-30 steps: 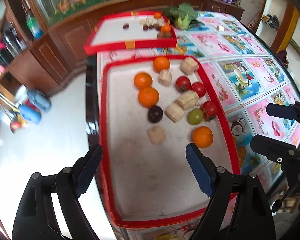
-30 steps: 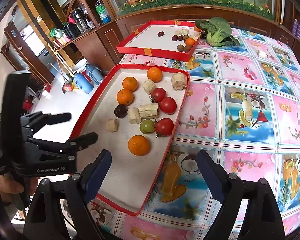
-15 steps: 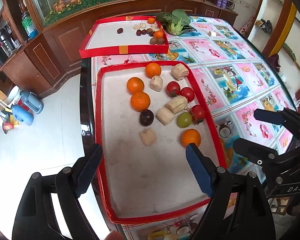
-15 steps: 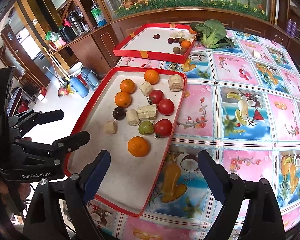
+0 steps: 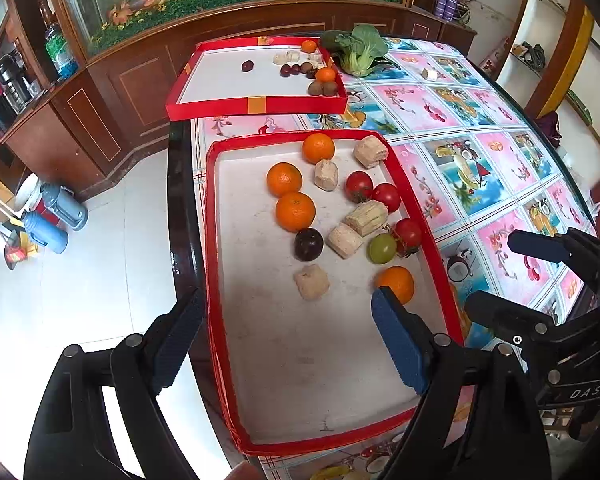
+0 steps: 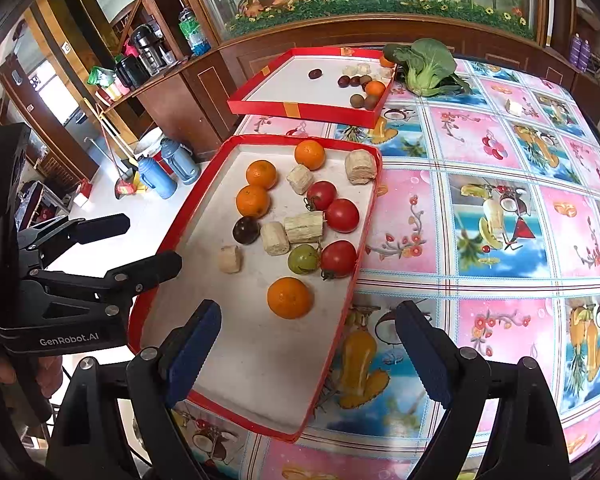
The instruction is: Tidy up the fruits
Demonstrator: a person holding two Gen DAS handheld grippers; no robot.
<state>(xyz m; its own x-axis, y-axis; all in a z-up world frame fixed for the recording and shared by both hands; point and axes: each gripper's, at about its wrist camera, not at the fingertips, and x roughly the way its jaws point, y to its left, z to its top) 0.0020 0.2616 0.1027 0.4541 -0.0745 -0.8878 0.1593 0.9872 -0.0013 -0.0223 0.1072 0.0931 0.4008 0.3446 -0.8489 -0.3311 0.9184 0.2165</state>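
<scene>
Fruit lies mixed in the near tray (image 5: 216,240); left gripper (image 5: 288,344) and right gripper (image 6: 308,354) hover at six o'clock, jaws wide, empty, ready to pick.

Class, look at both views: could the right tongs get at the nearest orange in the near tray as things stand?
Probably yes. The right tongs are open and empty above the near tray, and the nearest orange lies apart from the other fruit with nothing over it.
</scene>
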